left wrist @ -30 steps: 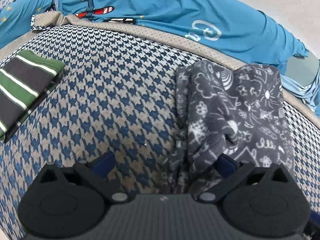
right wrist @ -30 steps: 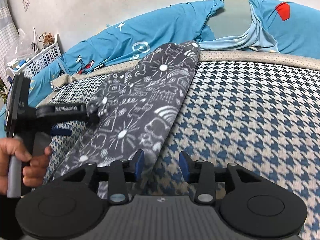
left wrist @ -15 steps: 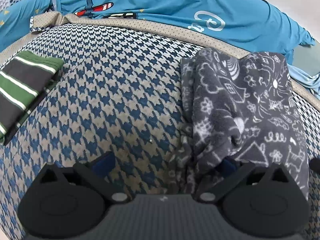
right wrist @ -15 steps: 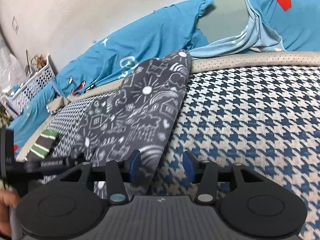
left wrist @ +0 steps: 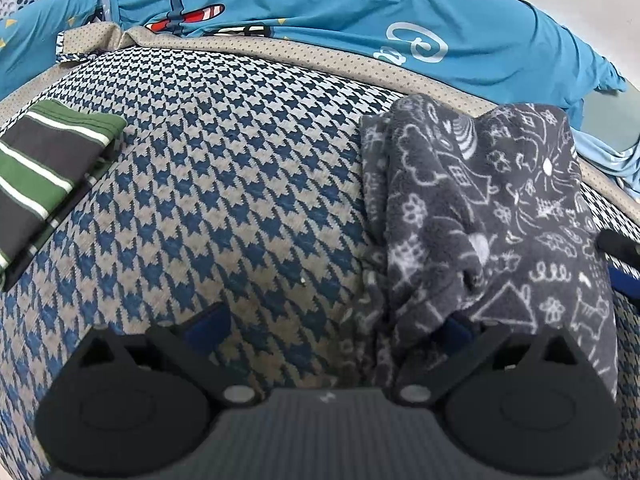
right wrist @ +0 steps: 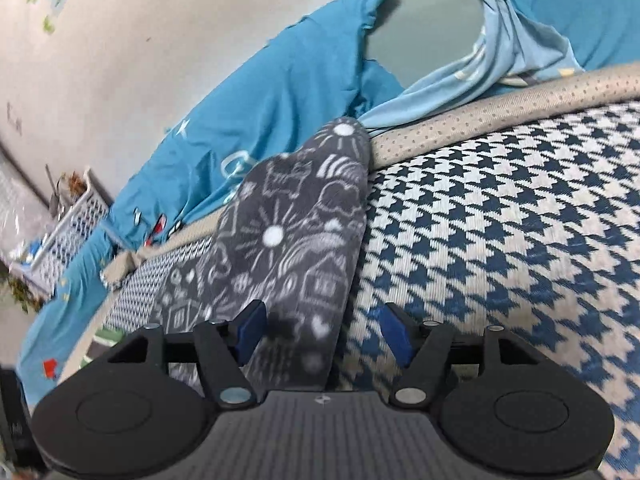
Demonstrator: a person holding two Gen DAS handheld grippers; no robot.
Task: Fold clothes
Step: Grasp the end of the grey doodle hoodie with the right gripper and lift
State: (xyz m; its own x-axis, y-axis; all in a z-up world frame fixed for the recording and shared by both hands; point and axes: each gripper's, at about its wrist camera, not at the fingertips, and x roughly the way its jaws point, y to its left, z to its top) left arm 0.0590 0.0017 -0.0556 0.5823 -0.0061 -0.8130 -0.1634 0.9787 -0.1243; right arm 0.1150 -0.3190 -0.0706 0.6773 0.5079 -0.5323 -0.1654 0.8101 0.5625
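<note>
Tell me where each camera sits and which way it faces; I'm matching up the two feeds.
Left wrist: sits on the left gripper, angled down at the houndstooth cushion; shows its own wide-apart fingers, a striped folded garment, and the right gripper's tip at the frame's right edge.
Right wrist: sits on the right gripper, looking along the cushion towards the wall; its jaws have just been opening, grey doodle-print fleece between them.
Shared: fleece, cushion, blue printed sheet.

Soft, even indoor light, no hard shadows, no glare. Left view sharp. Right view motion-blurred, worst at left edge. Strong fisheye bending, dark corners in both.
</note>
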